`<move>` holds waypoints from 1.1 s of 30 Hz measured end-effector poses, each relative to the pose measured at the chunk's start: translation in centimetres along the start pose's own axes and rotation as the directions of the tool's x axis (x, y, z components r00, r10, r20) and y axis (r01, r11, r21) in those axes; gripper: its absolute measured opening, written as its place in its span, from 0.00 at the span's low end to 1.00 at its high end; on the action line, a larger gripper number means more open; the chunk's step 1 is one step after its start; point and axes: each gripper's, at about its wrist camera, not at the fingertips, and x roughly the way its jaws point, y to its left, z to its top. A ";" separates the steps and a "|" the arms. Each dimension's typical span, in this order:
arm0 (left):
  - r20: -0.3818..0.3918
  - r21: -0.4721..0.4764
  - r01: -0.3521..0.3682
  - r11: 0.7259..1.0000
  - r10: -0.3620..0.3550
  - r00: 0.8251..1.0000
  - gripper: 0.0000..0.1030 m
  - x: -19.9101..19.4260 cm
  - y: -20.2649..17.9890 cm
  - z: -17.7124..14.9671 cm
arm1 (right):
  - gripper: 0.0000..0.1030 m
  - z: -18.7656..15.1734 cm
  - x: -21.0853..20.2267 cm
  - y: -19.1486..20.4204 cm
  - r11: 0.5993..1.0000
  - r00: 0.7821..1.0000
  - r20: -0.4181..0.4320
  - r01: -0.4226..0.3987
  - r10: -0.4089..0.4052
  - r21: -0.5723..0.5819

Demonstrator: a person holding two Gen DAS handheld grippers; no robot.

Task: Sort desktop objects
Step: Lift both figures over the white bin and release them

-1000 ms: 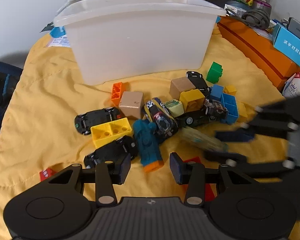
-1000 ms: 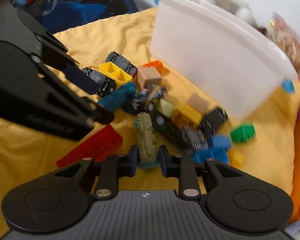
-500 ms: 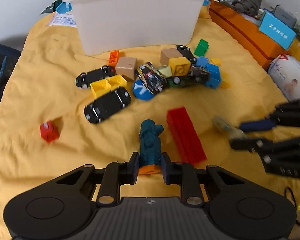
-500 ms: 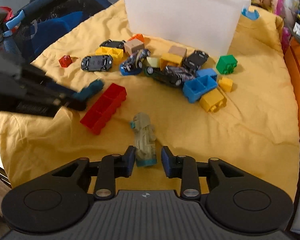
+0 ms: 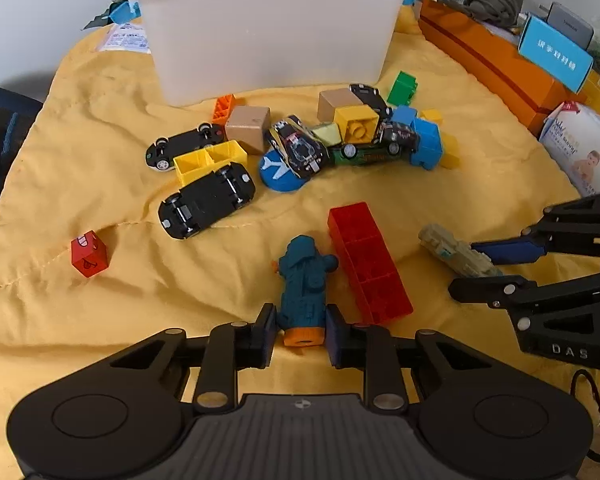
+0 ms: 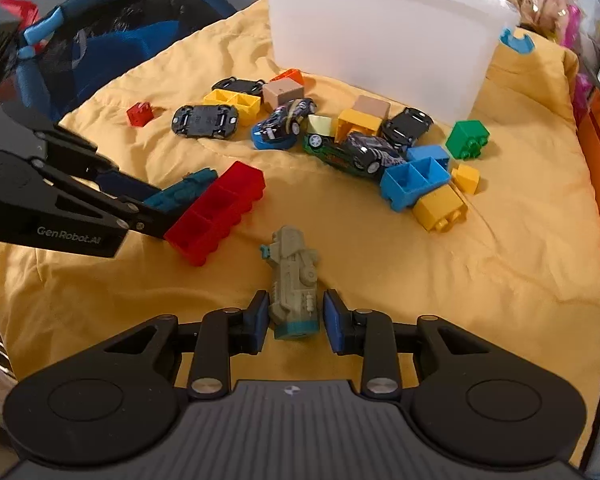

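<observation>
Item one: teal toy figure (image 5: 302, 280), orange base, lying on the yellow cloth (image 5: 100, 312) beside the red brick (image 5: 368, 264). My left gripper (image 5: 300, 330) has it between the pads at the base end, jaws easing open, with daylight on the right pad.

Item two: grey-green toy figure (image 6: 294, 280), teal base, between my right gripper (image 6: 295, 320) jaws, which are closing, not yet touching.

Handling, by my estimate: both light, rigid, knobbly plastic; best pinched across the flat-sided base.

Destination, presumably: white tub (image 5: 268, 28), well beyond.
</observation>
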 end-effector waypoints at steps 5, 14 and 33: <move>0.069 0.009 -0.016 1.000 0.015 0.997 0.28 -2.3 0.2 1.2 | 0.24 0.7 -1.2 -0.8 1.000 1.000 0.028 0.006 -0.007 0.026; 0.299 0.027 -0.073 0.997 0.062 0.952 0.28 -7.4 1.1 8.5 | 0.24 6.9 -5.3 -3.3 0.997 0.972 0.221 0.077 -0.081 0.029; 0.362 0.010 -0.155 0.988 0.141 0.922 0.34 -2.0 3.9 21.1 | 0.26 20.9 -1.6 -7.2 0.973 0.907 0.358 0.181 -0.222 0.144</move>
